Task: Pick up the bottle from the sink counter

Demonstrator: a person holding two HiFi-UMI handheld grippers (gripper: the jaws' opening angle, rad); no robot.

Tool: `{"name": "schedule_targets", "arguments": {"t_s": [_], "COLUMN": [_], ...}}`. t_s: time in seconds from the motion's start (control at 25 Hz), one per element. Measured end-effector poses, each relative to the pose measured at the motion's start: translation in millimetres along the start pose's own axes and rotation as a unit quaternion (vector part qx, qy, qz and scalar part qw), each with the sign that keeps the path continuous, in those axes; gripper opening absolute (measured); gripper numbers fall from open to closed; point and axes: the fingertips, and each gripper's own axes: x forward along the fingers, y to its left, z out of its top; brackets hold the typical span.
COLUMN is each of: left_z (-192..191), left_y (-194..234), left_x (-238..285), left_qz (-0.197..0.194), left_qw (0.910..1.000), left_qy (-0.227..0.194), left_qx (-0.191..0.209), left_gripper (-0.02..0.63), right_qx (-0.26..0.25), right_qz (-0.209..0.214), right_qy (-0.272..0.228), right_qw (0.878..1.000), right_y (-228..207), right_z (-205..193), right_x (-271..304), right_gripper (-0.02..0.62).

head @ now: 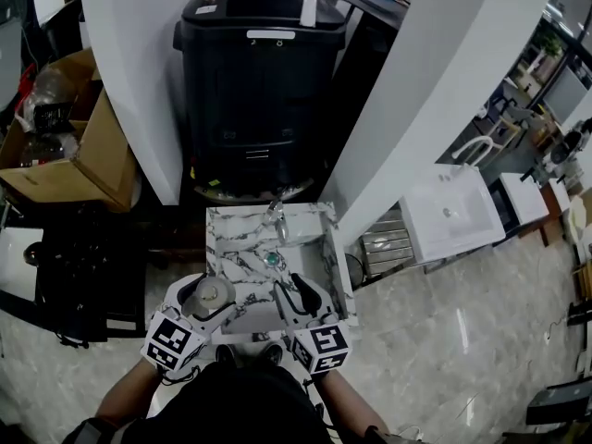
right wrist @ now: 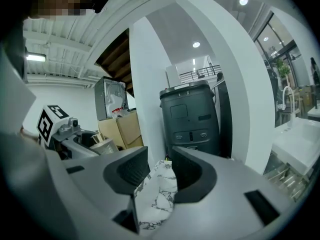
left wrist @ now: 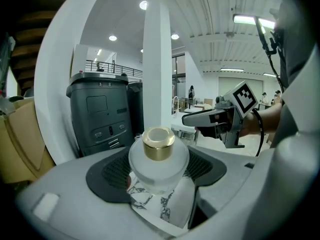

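1. The bottle (left wrist: 159,170) is small and round, like a fat little ball. Its glass is cloudy white.
2. It has a shiny gold cap (left wrist: 159,143) with a white top.
3. The bottle stands straight up, with the cap on top.
4. It sits between the two dark pads of the left claw (left wrist: 158,163). The pads squeeze it on both sides.
5. The table (head: 222,240) is white stone with dark wavy lines. It has a sink (head: 254,272) in the middle.
6. Seen from above, the bottle is over the table's front left corner. The stone top shows just under the bottle. I cannot tell if they touch.
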Motion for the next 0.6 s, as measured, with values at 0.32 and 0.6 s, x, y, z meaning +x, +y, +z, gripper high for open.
{"name": "schedule_targets", "arguments": {"t_s": [0.32, 0.6], "left_z": [0.4, 4.2], "left_y": [-3.8, -4.2], "left_x": [0.9, 2.8], "left_qz": [-0.009, -0.017], "left_qw": [0.9999, 0.9998], "left_qy": [-0.005, -0.010], "left_qx": [0.009, 0.004], "left_gripper": [0.336, 0.336], "right_qx": [-0.026, -0.051], "right_qz": [-0.014, -0.037], "right_qy": [-0.009, -0.041], "right_qw": [1.000, 0.997], "right_y": [1.4, -4.4], "right_z": [6.7, 20.0], "right_x": [-1.4, -4.0], "right_gripper": [0.046, 0.008]}}
